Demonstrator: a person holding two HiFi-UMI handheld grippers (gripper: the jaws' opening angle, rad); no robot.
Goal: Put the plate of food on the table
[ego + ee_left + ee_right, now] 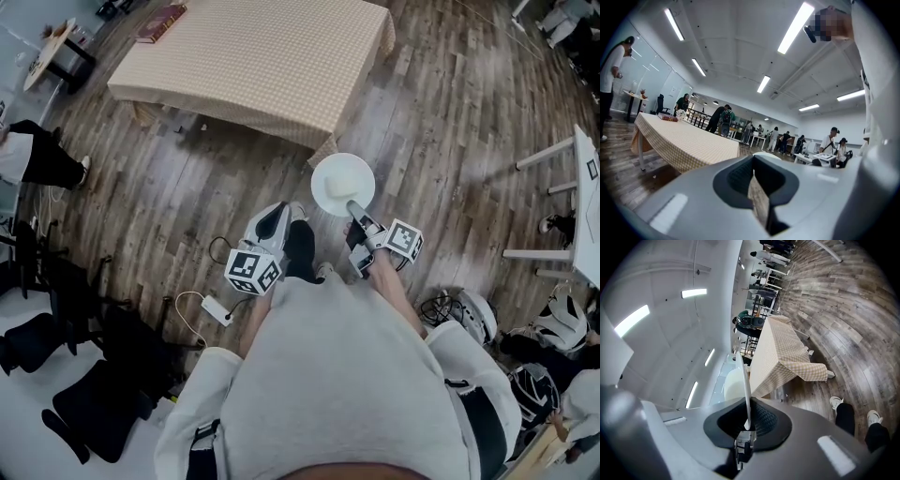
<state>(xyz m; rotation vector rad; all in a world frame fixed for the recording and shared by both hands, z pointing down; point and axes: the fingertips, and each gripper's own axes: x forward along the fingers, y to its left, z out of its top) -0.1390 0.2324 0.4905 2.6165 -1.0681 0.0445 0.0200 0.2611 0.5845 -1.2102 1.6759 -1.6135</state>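
right gripper (746, 420): fingers pinch plate (742, 376) rim, clear in own view | left gripper (754, 174): seemingly pressed together

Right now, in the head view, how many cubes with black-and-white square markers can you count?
2. One black-and-white marker cube sits on the left tongs, lower left; the other on the right tongs, which grip the round white plate. None seems hidden.

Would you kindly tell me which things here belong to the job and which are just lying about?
Job: plate, white food on it, right gripper clamping its rim, checked-cloth table.
Lying about: red book on the table, white helmet, power adapter, black office chairs.
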